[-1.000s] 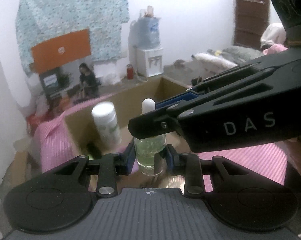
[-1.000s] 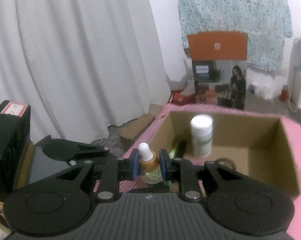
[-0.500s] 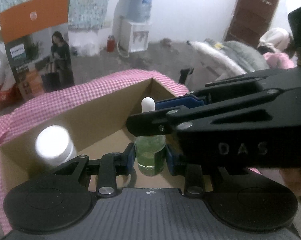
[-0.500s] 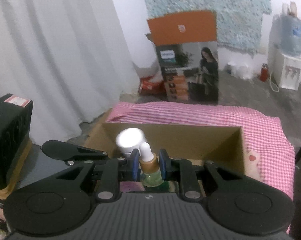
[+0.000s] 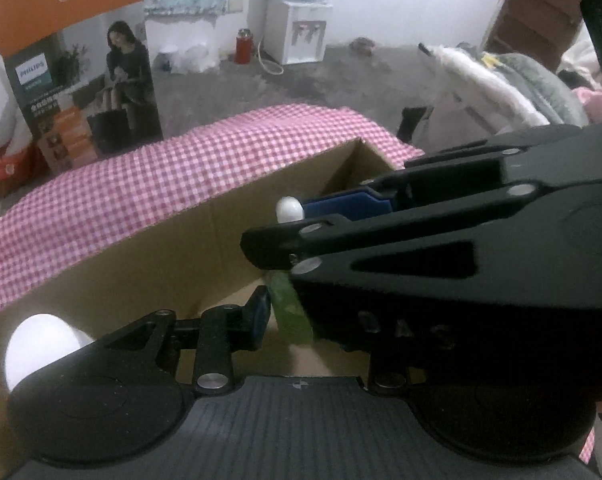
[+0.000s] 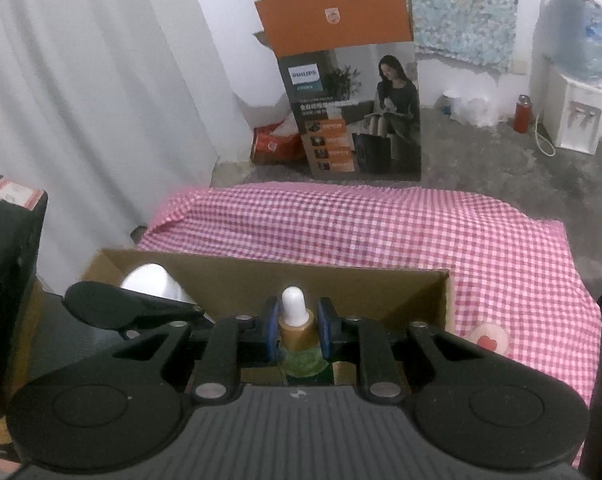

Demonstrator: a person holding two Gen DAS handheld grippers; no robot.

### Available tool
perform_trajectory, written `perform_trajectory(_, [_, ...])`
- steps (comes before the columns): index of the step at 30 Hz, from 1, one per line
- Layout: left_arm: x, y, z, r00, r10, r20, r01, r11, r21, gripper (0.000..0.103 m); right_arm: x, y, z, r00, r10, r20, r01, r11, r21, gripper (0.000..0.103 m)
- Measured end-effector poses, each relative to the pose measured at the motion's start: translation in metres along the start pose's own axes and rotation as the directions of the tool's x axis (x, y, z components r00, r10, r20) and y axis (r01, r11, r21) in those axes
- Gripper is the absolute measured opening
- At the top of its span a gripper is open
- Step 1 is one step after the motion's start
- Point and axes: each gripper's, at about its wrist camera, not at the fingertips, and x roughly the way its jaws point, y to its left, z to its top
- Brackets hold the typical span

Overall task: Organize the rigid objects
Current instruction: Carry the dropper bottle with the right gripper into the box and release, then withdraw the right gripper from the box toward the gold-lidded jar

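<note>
My right gripper [image 6: 297,334] has its two blue pads squeezed tight on the gold neck of a little dropper bottle [image 6: 297,330], the one with green liquid and a white rubber top. The bottle stands straight up between the pads, just inside the near wall of the cardboard box [image 6: 341,280]. I think it is low in the box, but I cannot see if its bottom touches the floor of the box. My left gripper [image 5: 291,312] is right there too, lower down by the green glass. Its left pad sits just beside the glass with a tiny gap, and the other pad is hidden behind the right gripper, so I cannot tell if it is holding on or has let go. A white bottle [image 6: 149,284] is already in the box, ahead of the right gripper and to its left. So one thing looks put away and this one is almost there. What is left is to set it down and let go. I see nothing else waiting on the pink checked cloth [image 6: 381,224].
</note>
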Motion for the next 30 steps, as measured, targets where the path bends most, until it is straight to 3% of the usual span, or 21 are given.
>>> perform_trajectory(7, [-0.001, -0.005, 0.001, 1.0, -0.008, -0.002, 0.008, 1.0, 0.016, 0.038, 0.01, 0.003, 0.0, 1.0, 0.0, -0.015, 0.0, 1.0, -0.018, 0.023])
perform_trajectory(11, [-0.015, -0.007, -0.001, 1.0, -0.009, 0.017, 0.008, 1.0, 0.023, 0.048, -0.002, 0.004, 0.0, 1.0, -0.009, 0.001, 0.009, 1.0, -0.017, 0.023])
perform_trajectory(17, [-0.06, -0.009, -0.018, 0.997, -0.009, 0.081, 0.005, 0.999, 0.045, 0.061, -0.059, 0.011, -0.007, 0.996, 0.0, 0.09, 0.0, 1.0, 0.0, 0.023])
perform_trajectory(22, [-0.107, -0.004, -0.055, 0.99, 0.024, 0.137, -0.033, 0.998, 0.062, 0.066, -0.112, 0.025, -0.032, 0.991, 0.041, 0.128, -0.044, 0.999, 0.021, 0.023])
perform_trajectory(26, [-0.123, 0.002, -0.09, 0.992, 0.044, 0.12, -0.049, 0.998, 0.043, 0.066, -0.116, 0.039, -0.062, 0.996, 0.076, 0.042, -0.077, 0.996, 0.033, 0.023])
perform_trajectory(30, [-0.121, 0.013, -0.112, 0.995, 0.049, 0.087, -0.048, 0.999, -0.006, 0.066, -0.09, 0.047, -0.081, 0.996, 0.04, -0.075, -0.036, 0.998, 0.055, 0.023])
